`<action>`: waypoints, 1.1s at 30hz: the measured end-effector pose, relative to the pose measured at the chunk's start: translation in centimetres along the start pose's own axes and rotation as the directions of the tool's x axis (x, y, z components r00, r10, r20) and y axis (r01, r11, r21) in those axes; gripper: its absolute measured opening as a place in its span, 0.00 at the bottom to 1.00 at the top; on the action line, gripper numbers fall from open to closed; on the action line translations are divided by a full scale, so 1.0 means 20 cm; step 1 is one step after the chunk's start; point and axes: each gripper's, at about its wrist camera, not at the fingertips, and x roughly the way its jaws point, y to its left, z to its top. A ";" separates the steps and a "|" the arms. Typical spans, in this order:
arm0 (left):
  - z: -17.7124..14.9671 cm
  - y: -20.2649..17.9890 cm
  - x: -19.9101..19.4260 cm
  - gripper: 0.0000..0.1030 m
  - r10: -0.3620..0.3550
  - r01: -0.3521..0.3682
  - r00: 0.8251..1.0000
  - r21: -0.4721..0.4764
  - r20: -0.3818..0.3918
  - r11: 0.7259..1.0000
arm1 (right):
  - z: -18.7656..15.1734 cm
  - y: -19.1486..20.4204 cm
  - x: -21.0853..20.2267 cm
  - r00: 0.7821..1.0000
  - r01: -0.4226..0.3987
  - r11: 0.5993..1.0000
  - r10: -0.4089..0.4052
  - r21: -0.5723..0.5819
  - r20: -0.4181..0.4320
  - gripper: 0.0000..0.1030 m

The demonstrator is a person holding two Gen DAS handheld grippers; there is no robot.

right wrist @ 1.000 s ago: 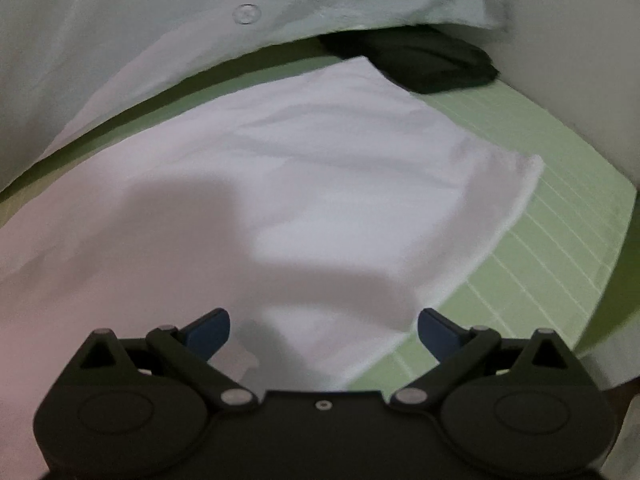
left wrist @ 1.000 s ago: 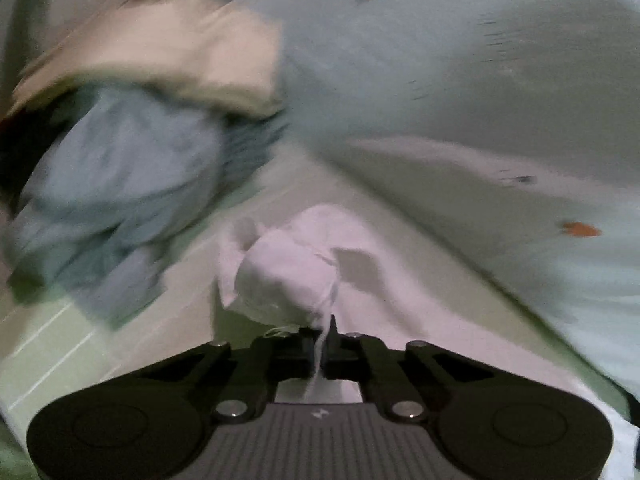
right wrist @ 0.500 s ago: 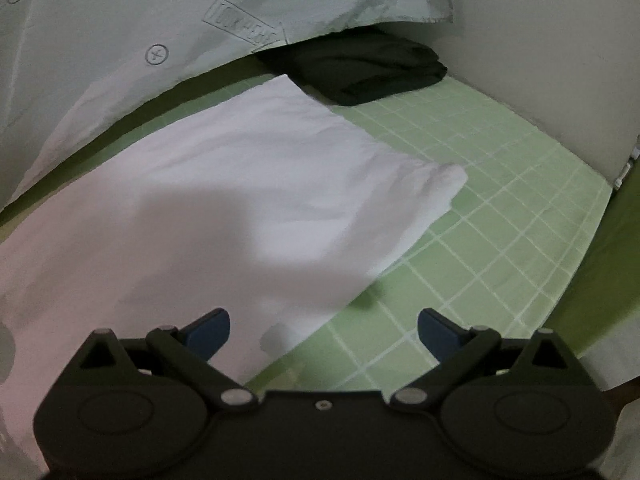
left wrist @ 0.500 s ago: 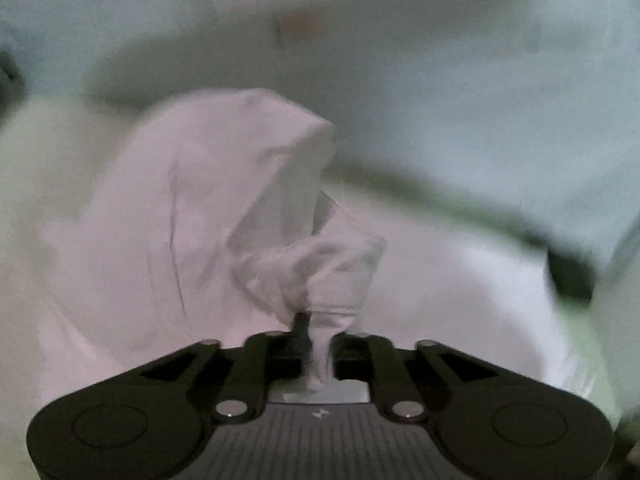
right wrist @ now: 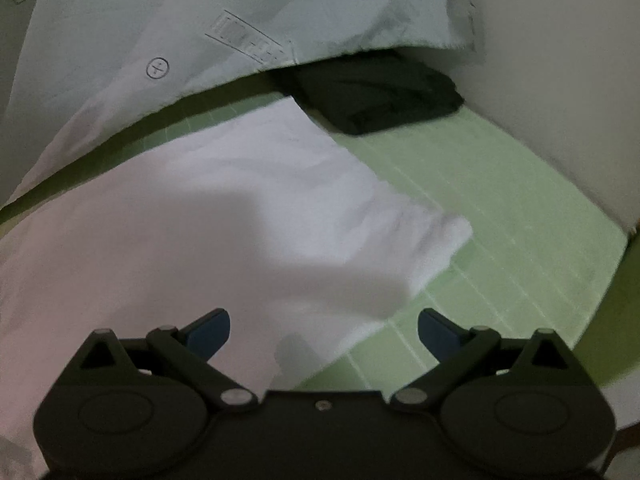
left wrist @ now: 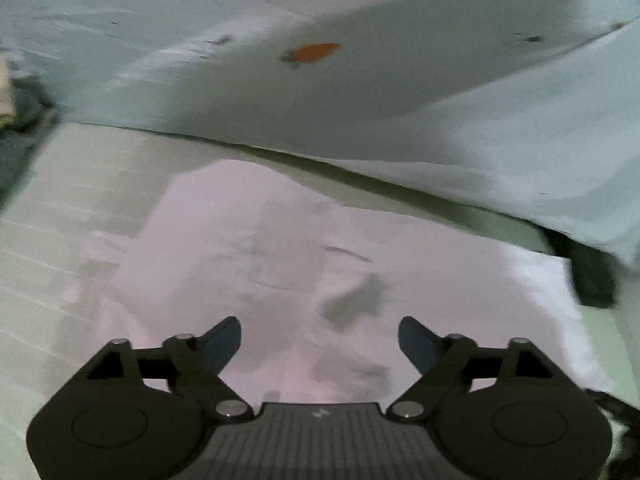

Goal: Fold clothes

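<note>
Motion blur, cropped cloth
white garment [right wrist: 224, 216] runs off left edge; stamped text on pale sheet [right wrist: 248, 38] unreadable; left-wrist view smeared.

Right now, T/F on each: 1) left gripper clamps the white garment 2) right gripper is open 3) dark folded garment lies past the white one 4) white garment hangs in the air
1) False. The left gripper is open and empty.
2) True. The right gripper has its jaws spread, holding nothing.
3) True. The dark folded garment lies beyond the white garment, near the wall.
4) False. It lies flat on the green checked sheet.
</note>
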 end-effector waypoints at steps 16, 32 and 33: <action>-0.09 -0.07 0.43 1.00 0.344 -0.334 0.897 0.083 -0.277 0.939 | 0.25 -0.03 0.39 1.000 -0.021 0.988 0.021 -0.155 0.000 1.00; -0.07 -0.10 0.50 1.00 0.398 -0.404 0.848 0.060 -0.350 0.913 | 0.37 -0.16 0.62 0.992 -0.120 0.988 0.122 -0.102 0.021 1.00; -0.07 -0.11 0.50 1.00 0.402 -0.408 0.847 0.060 -0.348 0.911 | 0.37 -0.16 0.62 0.992 -0.124 0.987 0.126 -0.106 0.018 1.00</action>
